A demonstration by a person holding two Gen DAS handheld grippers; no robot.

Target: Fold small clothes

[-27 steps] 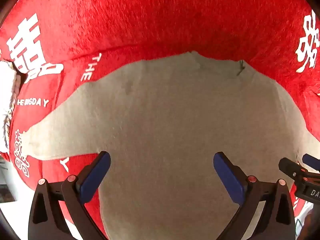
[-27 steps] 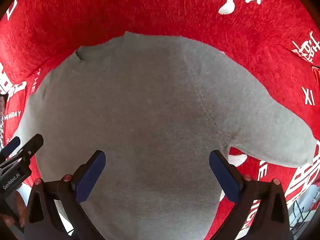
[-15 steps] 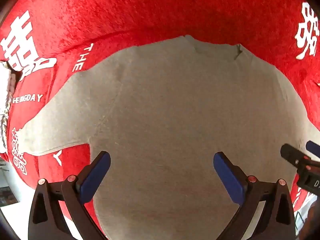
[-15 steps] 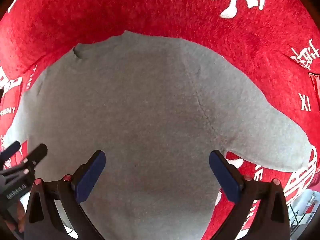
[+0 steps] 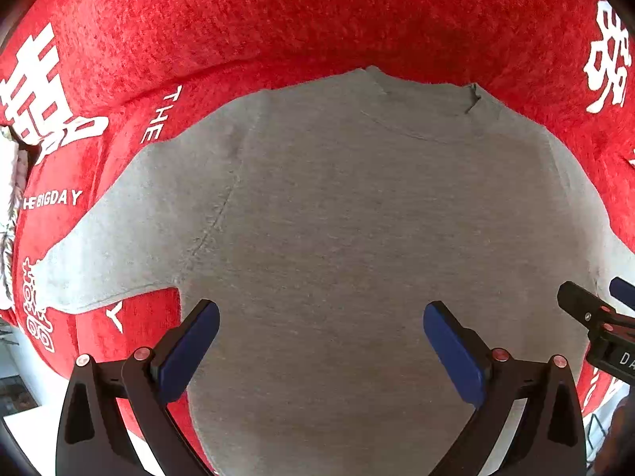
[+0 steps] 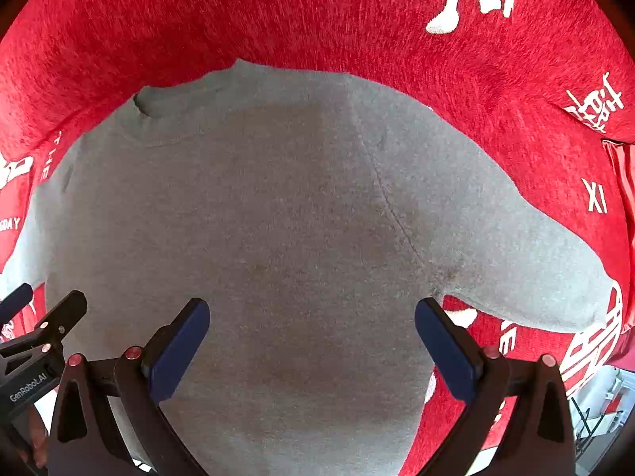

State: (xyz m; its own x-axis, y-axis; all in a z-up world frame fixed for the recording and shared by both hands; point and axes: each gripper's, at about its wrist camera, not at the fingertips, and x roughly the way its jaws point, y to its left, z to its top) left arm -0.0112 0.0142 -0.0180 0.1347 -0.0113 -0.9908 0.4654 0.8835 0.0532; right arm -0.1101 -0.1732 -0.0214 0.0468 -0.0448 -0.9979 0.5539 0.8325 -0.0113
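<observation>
Grey sweatshirt (image 5: pixel 357 238) laid flat, collar far; left gripper (image 5: pixel 321 353) and right gripper (image 6: pixel 311 347) held spread above, empty, each nearer own sleeve.

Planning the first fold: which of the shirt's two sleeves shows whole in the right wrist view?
The sleeve on the picture's right, cuff included; the other runs off the left edge.

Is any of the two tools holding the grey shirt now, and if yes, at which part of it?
Nothing is held. The left tool and the right tool both stand wide open above the grey shirt, which lies flat on the red cloth.
</observation>
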